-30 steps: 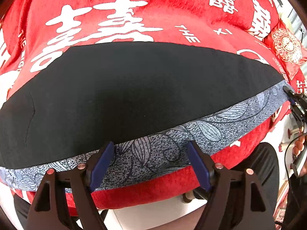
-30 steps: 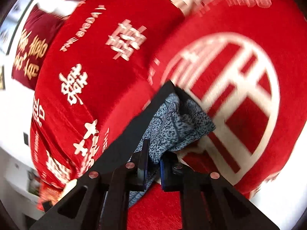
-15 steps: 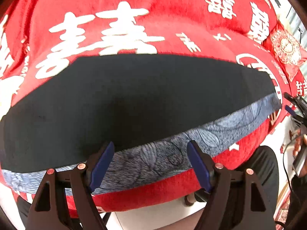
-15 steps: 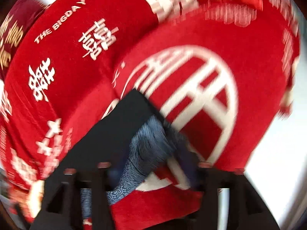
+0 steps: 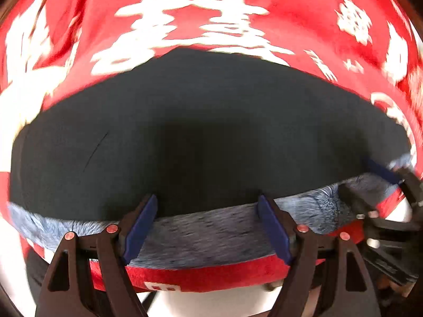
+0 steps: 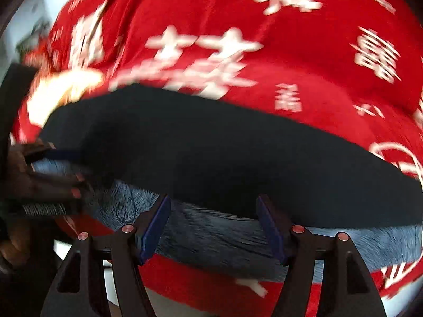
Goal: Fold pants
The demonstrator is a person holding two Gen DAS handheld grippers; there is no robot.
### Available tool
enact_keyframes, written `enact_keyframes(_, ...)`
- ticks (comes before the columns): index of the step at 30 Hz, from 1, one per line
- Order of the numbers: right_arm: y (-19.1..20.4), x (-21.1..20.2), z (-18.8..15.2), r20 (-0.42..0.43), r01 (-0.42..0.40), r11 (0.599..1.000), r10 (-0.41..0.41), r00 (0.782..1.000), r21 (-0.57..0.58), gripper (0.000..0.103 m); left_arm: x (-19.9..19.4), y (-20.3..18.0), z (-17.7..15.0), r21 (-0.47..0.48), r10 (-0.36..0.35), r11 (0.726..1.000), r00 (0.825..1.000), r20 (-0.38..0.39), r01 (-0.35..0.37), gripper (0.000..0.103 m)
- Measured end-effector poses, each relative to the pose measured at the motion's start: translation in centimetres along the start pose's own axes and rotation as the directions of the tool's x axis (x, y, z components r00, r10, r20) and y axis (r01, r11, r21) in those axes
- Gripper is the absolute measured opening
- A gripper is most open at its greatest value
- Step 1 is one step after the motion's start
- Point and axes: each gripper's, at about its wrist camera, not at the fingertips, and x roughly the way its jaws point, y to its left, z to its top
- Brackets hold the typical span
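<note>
The pants (image 5: 206, 142) lie flat as a wide black panel with a blue-grey leaf-print band (image 5: 201, 237) along the near edge, on the red cover. My left gripper (image 5: 207, 227) is open, its blue pads just over the print band. My right gripper (image 6: 212, 227) is open too, over the same band in the right wrist view, with the black panel (image 6: 224, 155) beyond it. Each gripper shows at the side of the other's view, the right one (image 5: 380, 185) and the left one (image 6: 53, 174). Both views are motion-blurred.
A red cover with large white characters (image 5: 211, 21) spreads under the pants and beyond them (image 6: 238, 26). Its near edge drops off to a pale floor (image 5: 211, 303) just below the grippers. A hand (image 6: 10, 248) holds the left gripper.
My right gripper has let go of the bunched print cloth, opened, and swung round to face the pants' long edge. The left gripper has moved in closer over the band.
</note>
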Motion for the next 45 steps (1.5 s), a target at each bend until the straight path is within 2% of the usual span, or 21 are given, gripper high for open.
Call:
enact_keyframes(2, -0.5, 0.0, -1.0, 0.011, 0.016, 1.0, -0.016, 1.0, -0.018, 0.069, -0.7, 2.1, -0.6, -0.021, 0.037, 0.999, 0.999, 0.02, -0.037, 0.083)
enact_keyframes(6, -6.5, -1.1, -3.2, -0.015, 0.105, 0.987, -0.104, 0.994, 0.125, 0.069, -1.5, 6.6, -1.9, -0.078, 0.06, 0.995, 0.997, 0.041, -0.057, 0.083)
enact_keyframes(7, -8.2, -1.5, -3.9, -0.018, 0.096, 0.982, -0.095, 0.995, 0.163, 0.069, -1.8, 7.3, -2.1, -0.089, 0.051, 0.995, 0.998, 0.038, -0.048, 0.083)
enact_keyframes(10, -12.1, -2.6, -4.7, -0.101, 0.202, 0.95, -0.182, 0.978, 0.24, 0.069, -3.4, 7.3, -1.6, -0.098, 0.055, 0.994, 0.996, 0.072, -0.048, 0.083)
enact_keyframes(12, -12.7, -4.1, -3.6, -0.049, 0.168, 0.935, -0.161, 0.986, 0.312, 0.069, -4.2, 6.7, 0.0, -0.083, 0.025, 0.996, 0.992, 0.124, -0.014, 0.083)
enact_keyframes(15, -9.5, -4.3, 0.2, 0.027, 0.087, 0.956, -0.099, 0.995, 0.28, 0.07, -3.6, 6.7, 3.1, -0.113, 0.005, 0.993, 0.989, 0.145, 0.011, 0.083)
enact_keyframes(20, 0.0, 0.4, 8.4, 0.068, -0.052, 0.99, 0.044, 0.997, 0.13, 0.077, -1.1, 9.6, 7.3, -0.206, 0.042, 0.978, 0.993, 0.112, -0.019, 0.083)
enact_keyframes(23, 4.2, 3.8, 11.7, 0.049, -0.172, 0.974, 0.167, 0.985, 0.148, 0.077, 0.2, 12.8, 6.7, -0.265, 0.075, 0.963, 0.996, 0.056, -0.058, 0.083)
enact_keyframes(25, 6.3, 5.9, 12.9, 0.013, -0.238, 0.964, 0.238, 0.971, 0.122, 0.077, -0.3, 13.9, 5.4, -0.23, 0.066, 0.972, 0.993, 0.098, -0.042, 0.082)
enact_keyframes(26, 7.8, 7.7, 13.4, -0.044, -0.296, 0.95, 0.302, 0.952, 0.103, 0.077, -0.5, 14.1, 4.9, -0.206, 0.079, 0.977, 0.992, 0.1, -0.057, 0.082)
enact_keyframes(28, 9.0, 9.6, 13.4, -0.118, -0.245, 0.968, 0.25, 0.961, 0.056, 0.076, -1.0, 14.5, 3.6, -0.179, 0.131, 0.977, 0.987, 0.088, -0.114, 0.082)
enact_keyframes(29, 9.4, 9.5, 13.7, -0.105, -0.217, 0.976, 0.218, 0.97, 0.026, 0.076, -1.5, 14.9, 3.0, -0.189, 0.142, 0.974, 0.986, 0.091, -0.123, 0.082)
enact_keyframes(31, 9.9, 7.9, 14.6, -0.037, -0.156, 0.988, 0.155, 0.987, -0.015, 0.076, -2.4, 15.8, 1.3, -0.215, 0.082, 0.975, 0.991, 0.109, -0.057, 0.083)
enact_keyframes(32, 10.1, 6.8, 15.2, 0.014, -0.173, 0.984, 0.174, 0.985, -0.048, 0.076, -2.4, 15.9, 0.8, -0.217, 0.07, 0.975, 0.991, 0.112, -0.044, 0.083)
enact_keyframes(34, 10.2, 6.6, 16.2, -0.003, -0.243, 0.968, 0.243, 0.97, -0.071, 0.076, -2.4, 15.7, -0.1, -0.202, 0.076, 0.978, 0.988, 0.136, -0.048, 0.083)
enact_keyframes(36, 10.0, 7.9, 17.3, -0.086, -0.3, 0.951, 0.293, 0.952, -0.082, 0.076, -2.4, 15.3, -0.5, -0.197, 0.096, 0.978, 0.983, 0.158, -0.064, 0.084)
enact_keyframes(38, 9.3, 9.6, 17.9, -0.184, -0.369, 0.927, 0.352, 0.918, -0.066, 0.076, -2.3, 15.4, -0.5, -0.213, 0.084, 0.976, 0.982, 0.169, -0.046, 0.085)
enact_keyframes(40, 8.4, 10.4, 18.6, -0.221, -0.414, 0.91, 0.397, 0.891, -0.034, 0.076, -2.3, 15.5, -0.6, -0.216, 0.073, 0.976, 0.981, 0.179, -0.033, 0.086)
enact_keyframes(42, 7.4, 11.2, 19.6, -0.25, -0.49, 0.871, 0.482, 0.84, 0.032, 0.076, -2.3, 15.3, -0.8, -0.212, 0.08, 0.976, 0.978, 0.19, -0.039, 0.086)
enact_keyframes(44, 7.0, 11.9, 20.2, -0.304, -0.582, 0.808, 0.579, 0.756, 0.093, 0.076, -2.1, 15.1, -0.8, -0.206, 0.09, 0.977, 0.976, 0.2, -0.048, 0.087)
enact_keyframes(45, 7.2, 12.2, 20.7, -0.326, -0.579, 0.812, 0.568, 0.756, 0.072, 0.076, -2.1, 15.0, -0.9, -0.204, 0.098, 0.977, 0.974, 0.204, -0.055, 0.087)
